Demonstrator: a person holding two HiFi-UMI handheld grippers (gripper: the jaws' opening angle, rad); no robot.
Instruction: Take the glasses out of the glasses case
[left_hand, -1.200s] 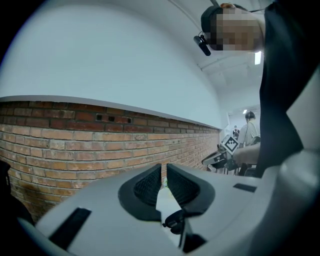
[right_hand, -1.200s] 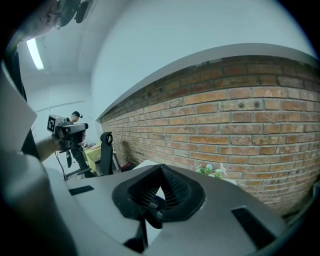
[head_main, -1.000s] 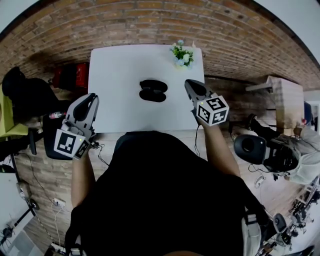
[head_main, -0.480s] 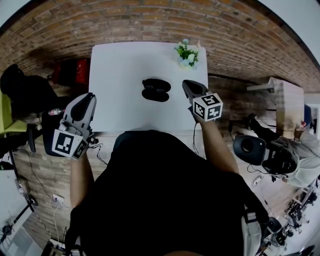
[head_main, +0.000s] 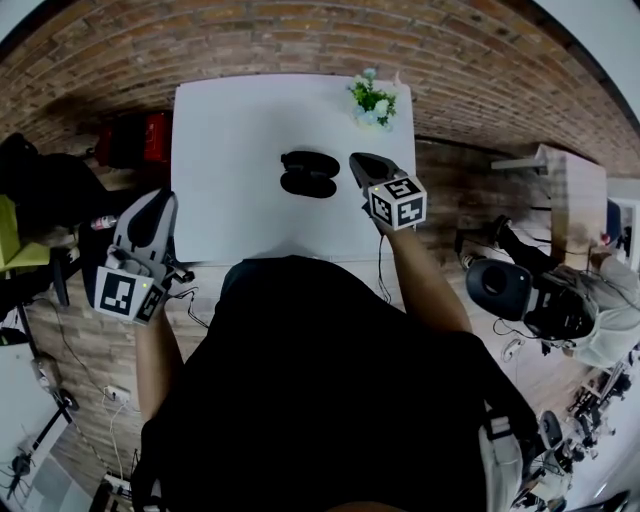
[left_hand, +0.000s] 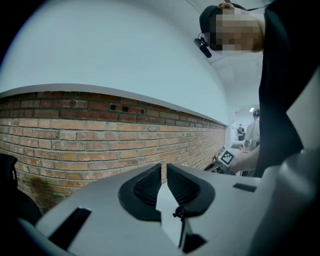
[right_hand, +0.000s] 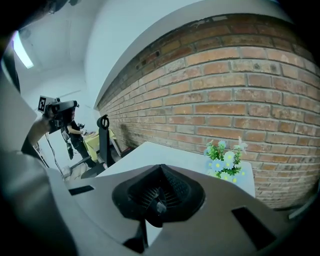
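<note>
A black glasses case (head_main: 308, 173) lies near the middle of the white table (head_main: 230, 130); it shows as two dark lobes, and I cannot tell whether glasses are in it. My right gripper (head_main: 355, 160) hovers just right of the case, apart from it, jaws shut with nothing between them (right_hand: 160, 167). My left gripper (head_main: 160, 196) hangs off the table's left edge, well away from the case. Its jaws (left_hand: 164, 167) stand a narrow gap apart and hold nothing. Neither gripper view shows the case.
A small pot of flowers (head_main: 371, 100) stands at the table's far right corner, also seen as the flowers (right_hand: 225, 162) ahead of the right gripper. A brick wall lies behind. A black chair (head_main: 40, 190) stands left; a wooden desk (head_main: 570, 180) and another person (head_main: 560, 300) are right.
The right gripper has moved left and forward, closer to the case. The left gripper has drifted back and left, further off the table's edge.
</note>
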